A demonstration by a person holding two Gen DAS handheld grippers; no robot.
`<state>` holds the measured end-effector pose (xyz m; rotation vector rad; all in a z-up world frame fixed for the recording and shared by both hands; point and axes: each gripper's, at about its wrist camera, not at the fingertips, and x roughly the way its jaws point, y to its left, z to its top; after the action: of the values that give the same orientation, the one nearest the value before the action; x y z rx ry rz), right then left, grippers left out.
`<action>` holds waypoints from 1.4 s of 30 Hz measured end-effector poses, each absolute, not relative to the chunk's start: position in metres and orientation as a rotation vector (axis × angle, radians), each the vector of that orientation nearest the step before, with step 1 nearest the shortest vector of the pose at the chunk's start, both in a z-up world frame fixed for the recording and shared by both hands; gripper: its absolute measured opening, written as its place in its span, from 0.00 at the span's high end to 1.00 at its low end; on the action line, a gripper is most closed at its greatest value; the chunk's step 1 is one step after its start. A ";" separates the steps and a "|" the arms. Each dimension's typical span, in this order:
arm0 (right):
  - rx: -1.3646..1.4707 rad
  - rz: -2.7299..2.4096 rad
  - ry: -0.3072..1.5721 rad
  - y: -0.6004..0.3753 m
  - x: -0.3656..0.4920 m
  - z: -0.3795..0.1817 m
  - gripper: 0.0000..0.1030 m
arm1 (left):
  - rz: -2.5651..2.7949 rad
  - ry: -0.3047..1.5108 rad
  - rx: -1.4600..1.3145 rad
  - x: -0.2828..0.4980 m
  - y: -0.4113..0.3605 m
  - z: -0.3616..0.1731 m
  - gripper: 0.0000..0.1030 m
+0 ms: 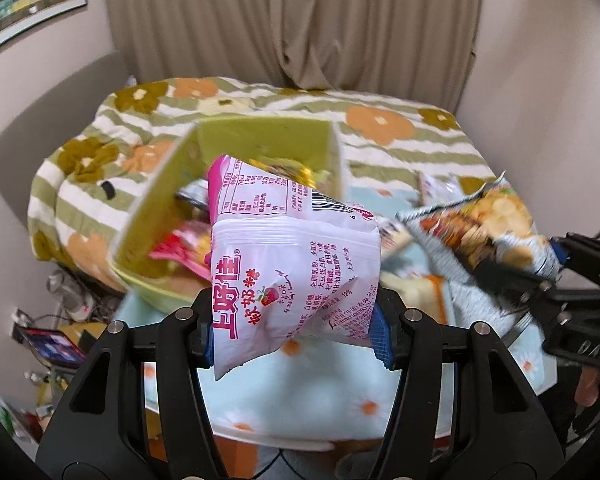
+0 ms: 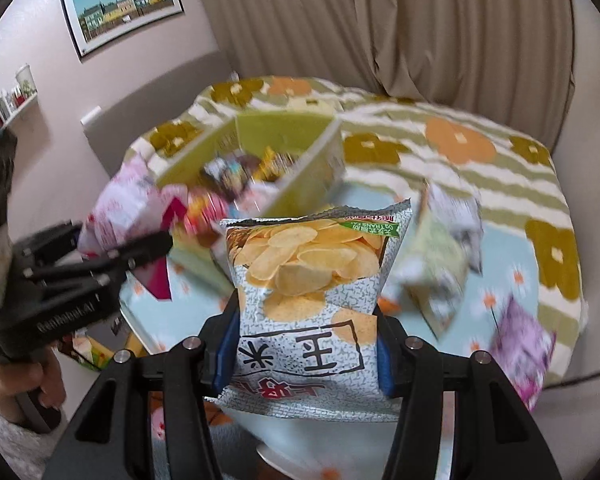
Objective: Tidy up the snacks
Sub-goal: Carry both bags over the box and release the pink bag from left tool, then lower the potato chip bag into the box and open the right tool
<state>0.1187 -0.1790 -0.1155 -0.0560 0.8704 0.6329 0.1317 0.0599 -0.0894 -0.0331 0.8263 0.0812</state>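
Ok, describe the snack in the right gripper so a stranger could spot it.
Before the green box on the flowered table, the right gripper clamps a chip bag. Grey speckled, it shows golden potato chips, unlike the pink strawberry candy bag in the left gripper.

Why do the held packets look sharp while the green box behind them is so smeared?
Left wrist view: the pink candy bag in the left tool is crisp, the green box motion-blurred. Right wrist view: the chip bag is sharp, the background smeared; fisheye bends the edges.
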 end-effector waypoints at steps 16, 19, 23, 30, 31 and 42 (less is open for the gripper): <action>0.035 0.560 0.891 -0.052 0.186 -0.105 0.51 | -0.045 0.963 -0.054 0.237 0.191 -0.130 0.48; 0.050 0.512 0.916 -0.044 0.193 -0.113 0.51 | -0.068 1.000 -0.052 0.246 0.195 -0.145 0.29; 0.079 0.449 0.948 -0.039 0.198 -0.121 0.51 | -0.091 1.022 -0.048 0.243 0.203 -0.158 0.12; 0.102 0.395 0.982 -0.034 0.200 -0.129 0.51 | -0.092 1.041 -0.021 0.227 0.211 -0.162 0.12; 0.102 0.391 0.985 -0.033 0.201 -0.129 0.51 | -0.088 1.043 -0.024 0.225 0.212 -0.161 0.12; 0.089 0.459 0.994 -0.012 0.223 -0.121 0.51 | -0.010 1.044 -0.072 0.208 0.228 -0.147 0.12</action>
<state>0.2234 -0.0122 -0.1206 0.0889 0.9942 0.4591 0.2084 0.2281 -0.1473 -0.0720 1.0443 -0.0104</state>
